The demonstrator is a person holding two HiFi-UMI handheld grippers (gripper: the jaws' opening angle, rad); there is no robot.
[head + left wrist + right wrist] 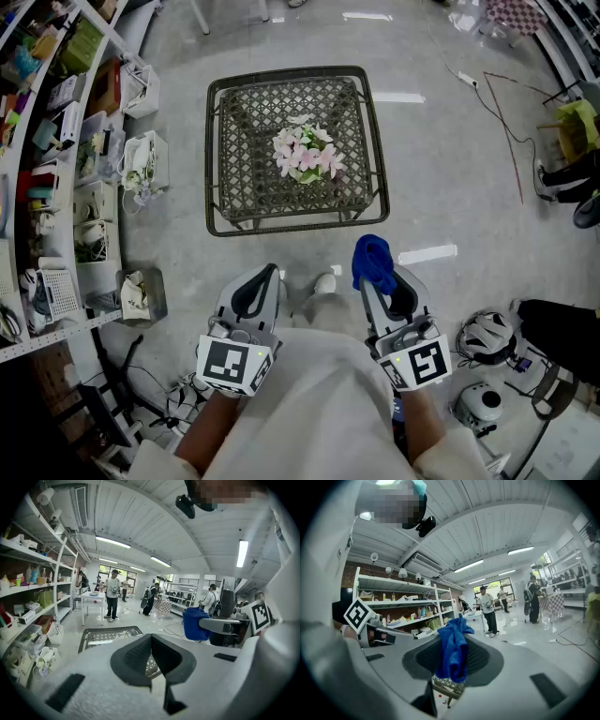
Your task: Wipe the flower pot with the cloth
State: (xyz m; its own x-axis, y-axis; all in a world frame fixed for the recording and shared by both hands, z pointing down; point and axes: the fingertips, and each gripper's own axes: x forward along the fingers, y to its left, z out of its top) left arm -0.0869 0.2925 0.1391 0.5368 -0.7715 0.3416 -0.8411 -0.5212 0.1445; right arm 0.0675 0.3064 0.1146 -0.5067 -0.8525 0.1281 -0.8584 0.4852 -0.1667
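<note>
Blue cloth [373,258] hangs pinched in the right gripper [380,281]; left gripper [265,274] pressed together, empty. Both hover near, well short of the pot [306,167] at the middle of the far table [221,141]. Approach step, I judge: next, carry the cloth forward and down onto the pot.

Beneath you lies a pale grey, glossy floor [441,169] that mirrors the ceiling lights. Ahead of you stands a low square worktop [214,159] with a dark frame and a woven lattice top. On your left runs white shelving [42,202], crowded with boxes and bottles; the wall [349,576] behind it looks like red brick. Thin cables [506,122] trail over the floor to your right. Overhead, a white panelled ceiling [140,522] carries long strip lights [242,552]. Far down the room, people [112,595] stand by a white table [92,598], with bright windows [494,587] beyond.
</note>
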